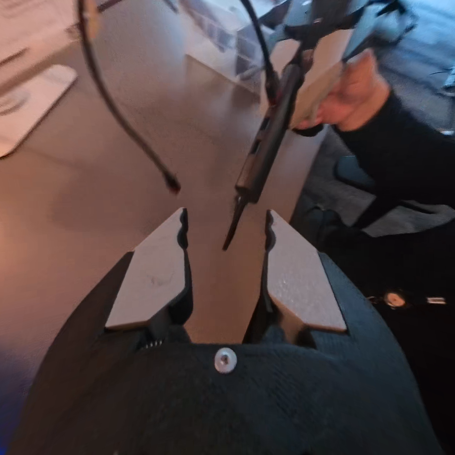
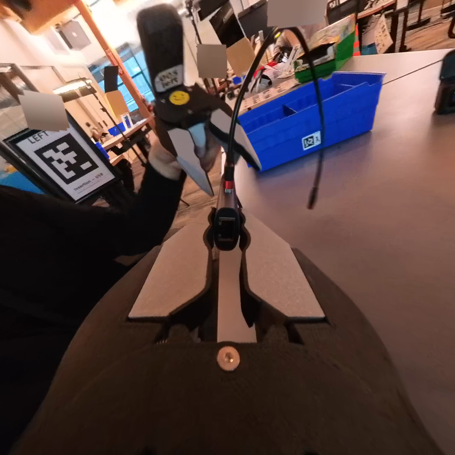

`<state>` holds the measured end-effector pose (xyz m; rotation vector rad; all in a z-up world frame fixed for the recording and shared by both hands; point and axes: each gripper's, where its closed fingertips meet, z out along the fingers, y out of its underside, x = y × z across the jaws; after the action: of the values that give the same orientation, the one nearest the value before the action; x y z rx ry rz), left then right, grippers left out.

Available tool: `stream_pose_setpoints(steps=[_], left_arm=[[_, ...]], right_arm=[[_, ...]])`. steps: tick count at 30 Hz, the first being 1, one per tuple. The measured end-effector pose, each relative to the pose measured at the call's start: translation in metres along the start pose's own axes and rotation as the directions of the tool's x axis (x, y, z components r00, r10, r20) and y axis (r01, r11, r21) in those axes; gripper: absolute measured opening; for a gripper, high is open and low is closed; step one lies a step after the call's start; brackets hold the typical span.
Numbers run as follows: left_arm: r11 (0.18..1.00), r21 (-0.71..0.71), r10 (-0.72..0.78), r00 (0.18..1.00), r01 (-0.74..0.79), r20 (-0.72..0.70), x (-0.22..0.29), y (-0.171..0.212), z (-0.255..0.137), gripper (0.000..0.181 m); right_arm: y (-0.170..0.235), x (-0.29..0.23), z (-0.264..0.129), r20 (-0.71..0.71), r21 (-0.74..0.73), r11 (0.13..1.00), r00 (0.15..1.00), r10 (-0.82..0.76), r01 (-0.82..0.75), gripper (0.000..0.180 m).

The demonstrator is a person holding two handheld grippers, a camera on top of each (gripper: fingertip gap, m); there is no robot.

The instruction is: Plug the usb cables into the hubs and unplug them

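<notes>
My right gripper (image 2: pixel 227 230) is shut on the end of a slim dark USB hub (image 2: pixel 225 227) and holds it above the table. A black cable (image 2: pixel 317 103) is plugged into the hub's side by a red-ringed plug (image 2: pixel 228 183). It arches up and over, and its free end (image 2: pixel 311 199) hangs loose. In the left wrist view my left gripper (image 1: pixel 226 219) is open and empty just short of the hub (image 1: pixel 268 138), and the hub's short tail (image 1: pixel 232 226) dangles between its fingertips. The cable's free end (image 1: pixel 172 184) hangs to the left. The right gripper (image 1: pixel 299 73) grips the hub's far end.
A blue divided bin (image 2: pixel 344 118) stands on the grey table (image 2: pixel 357 258) ahead on the right, and a dark object (image 2: pixel 445 86) sits at the far right edge. A framed marker sign (image 2: pixel 64 160) stands to the left. A white flat pad (image 1: pixel 32 105) lies on the table. Left tips to right tips: about 8 cm.
</notes>
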<state>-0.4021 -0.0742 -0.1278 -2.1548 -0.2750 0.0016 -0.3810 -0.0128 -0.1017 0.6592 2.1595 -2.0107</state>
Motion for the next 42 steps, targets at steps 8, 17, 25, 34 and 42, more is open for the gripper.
stream_pose_setpoints(steps=[8,17,25,34,42], left_arm=[[0.987,0.159,0.042,0.929,0.018,-0.367,0.056,-0.026,0.021,0.015],[1.000,0.014,0.028,0.936,-0.025,-0.351,0.052,-0.003,0.022,0.014],[0.996,0.058,0.085,0.935,-0.069,-0.345,0.057,-0.009,0.011,0.014],[0.996,0.046,0.086,0.934,-0.075,-0.348,0.056,-0.004,0.012,0.014],[0.993,-0.020,0.103,0.944,-0.115,-0.313,0.057,0.005,0.023,0.014]], right_arm=[[0.002,-0.023,0.021,0.104,-0.002,1.000,0.995,-0.006,0.006,0.014],[0.015,-0.018,0.017,0.016,-0.130,0.988,0.996,-0.085,0.087,0.016],[0.016,-0.028,0.015,0.066,-0.120,0.983,0.989,-0.130,0.138,0.014],[0.029,-0.026,0.018,0.080,-0.178,0.975,0.989,-0.121,0.133,0.014],[0.022,-0.027,0.013,0.010,-0.200,0.952,0.972,-0.236,0.233,0.015]])
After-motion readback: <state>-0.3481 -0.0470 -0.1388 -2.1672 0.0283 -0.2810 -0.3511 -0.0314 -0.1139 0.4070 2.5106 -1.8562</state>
